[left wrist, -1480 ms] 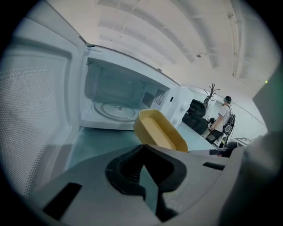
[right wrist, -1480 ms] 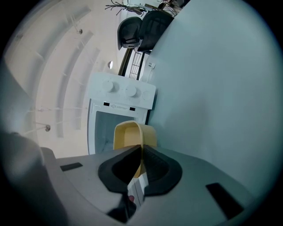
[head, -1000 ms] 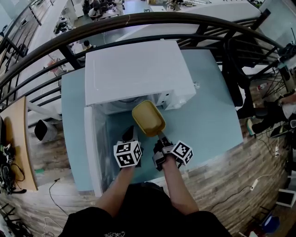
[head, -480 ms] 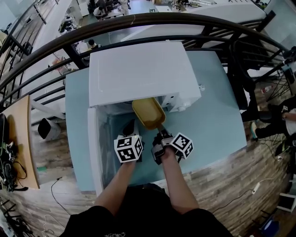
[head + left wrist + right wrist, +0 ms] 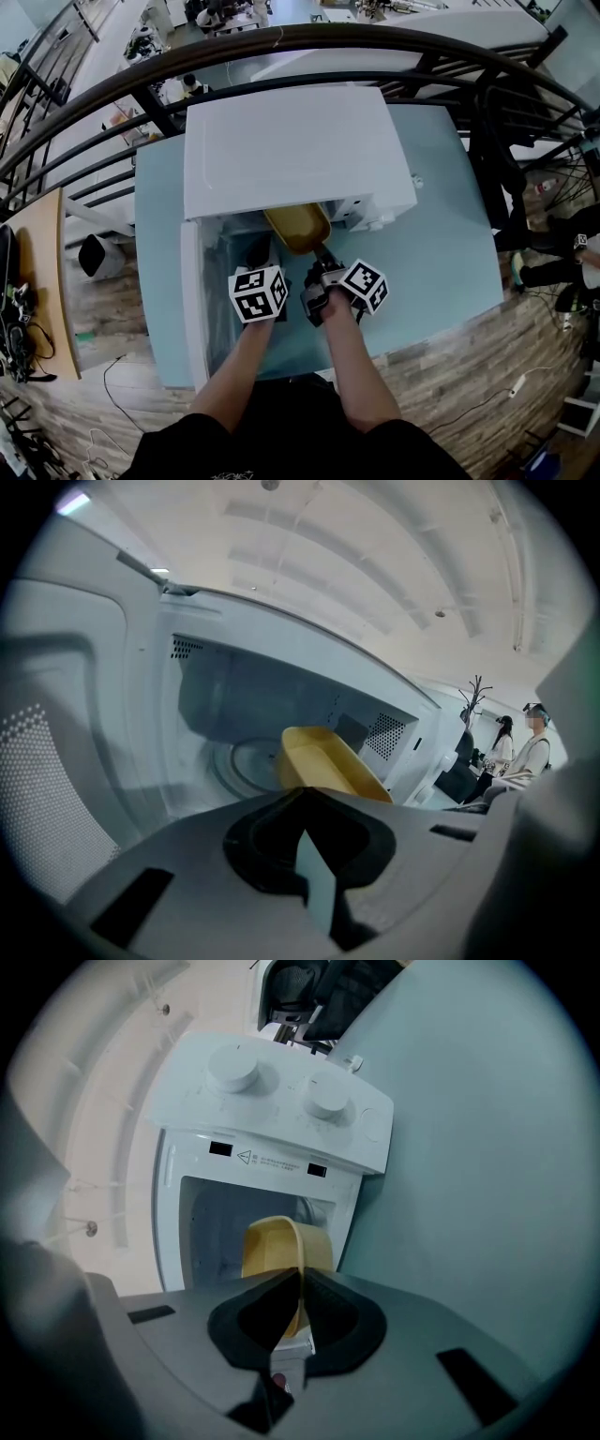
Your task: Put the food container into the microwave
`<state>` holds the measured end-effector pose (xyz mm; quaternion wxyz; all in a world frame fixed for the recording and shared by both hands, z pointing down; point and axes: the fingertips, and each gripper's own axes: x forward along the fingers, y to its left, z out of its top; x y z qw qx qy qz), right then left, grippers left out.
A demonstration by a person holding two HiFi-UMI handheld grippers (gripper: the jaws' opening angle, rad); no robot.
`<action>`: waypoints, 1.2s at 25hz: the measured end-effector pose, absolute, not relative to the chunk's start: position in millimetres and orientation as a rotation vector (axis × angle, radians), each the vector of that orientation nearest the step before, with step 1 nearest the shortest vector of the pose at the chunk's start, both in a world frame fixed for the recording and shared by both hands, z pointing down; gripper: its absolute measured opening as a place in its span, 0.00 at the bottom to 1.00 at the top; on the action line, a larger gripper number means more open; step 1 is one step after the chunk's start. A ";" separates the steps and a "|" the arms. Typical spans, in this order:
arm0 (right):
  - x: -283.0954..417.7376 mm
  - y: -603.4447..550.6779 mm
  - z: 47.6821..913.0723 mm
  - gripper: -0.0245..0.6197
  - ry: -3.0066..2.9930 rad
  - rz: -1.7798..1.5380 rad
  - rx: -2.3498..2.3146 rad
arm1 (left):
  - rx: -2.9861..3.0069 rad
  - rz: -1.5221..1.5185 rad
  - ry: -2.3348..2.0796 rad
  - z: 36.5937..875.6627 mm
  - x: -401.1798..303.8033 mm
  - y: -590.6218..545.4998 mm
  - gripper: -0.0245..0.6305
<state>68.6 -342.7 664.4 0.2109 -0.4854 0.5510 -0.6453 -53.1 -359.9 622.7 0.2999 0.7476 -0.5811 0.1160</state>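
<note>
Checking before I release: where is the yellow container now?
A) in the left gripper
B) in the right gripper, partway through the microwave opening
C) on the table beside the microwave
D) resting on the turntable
B: the right gripper is shut on the yellow container at its rim, at the microwave mouth.

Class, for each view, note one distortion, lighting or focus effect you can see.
Head view: fisheye bows the railing into an arc. Left gripper view: dark vignette at the corners, the microwave cavity dim, the food container evenly lit. Right gripper view: the jaws sit in deep shadow, close and soft.
</note>
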 end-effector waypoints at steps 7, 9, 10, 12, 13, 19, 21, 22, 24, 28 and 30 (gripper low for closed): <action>60.8 -360.3 667.4 0.07 1.520 -1.804 -1.347 | 1.960 0.305 -1.564 628.3 -60.6 -370.2 0.04; 57.1 -365.3 667.1 0.07 1.522 -1.805 -1.344 | 1.953 0.302 -1.569 629.5 -63.6 -372.3 0.04; 55.4 -367.9 667.0 0.07 1.522 -1.806 -1.341 | 1.949 0.302 -1.571 630.1 -64.8 -373.3 0.04; 51.4 -373.5 666.3 0.07 1.522 -1.806 -1.331 | 1.944 0.303 -1.575 631.0 -66.9 -375.3 0.04; 48.9 -376.2 665.6 0.07 1.524 -1.805 -1.325 | 1.943 0.305 -1.578 631.4 -68.1 -376.3 0.04; 39.7 -389.6 667.3 0.07 1.529 -1.806 -1.313 | 1.933 0.313 -1.593 635.7 -76.6 -383.3 0.04; 37.9 -394.7 668.3 0.07 1.527 -1.807 -1.311 | 1.926 0.304 -1.598 636.5 -79.2 -386.3 0.04; 37.3 -397.1 668.7 0.07 1.526 -1.806 -1.310 | 1.927 0.300 -1.597 636.7 -79.7 -387.8 0.04; 35.6 -400.9 669.5 0.07 1.524 -1.807 -1.311 | 1.934 0.302 -1.592 636.7 -79.1 -389.7 0.04; 29.5 -410.7 669.5 0.07 1.525 -1.811 -1.307 | 1.930 0.305 -1.592 637.9 -79.9 -394.3 0.04; 26.5 -416.8 668.2 0.07 1.528 -1.811 -1.304 | 1.924 0.304 -1.595 638.3 -82.1 -396.7 0.04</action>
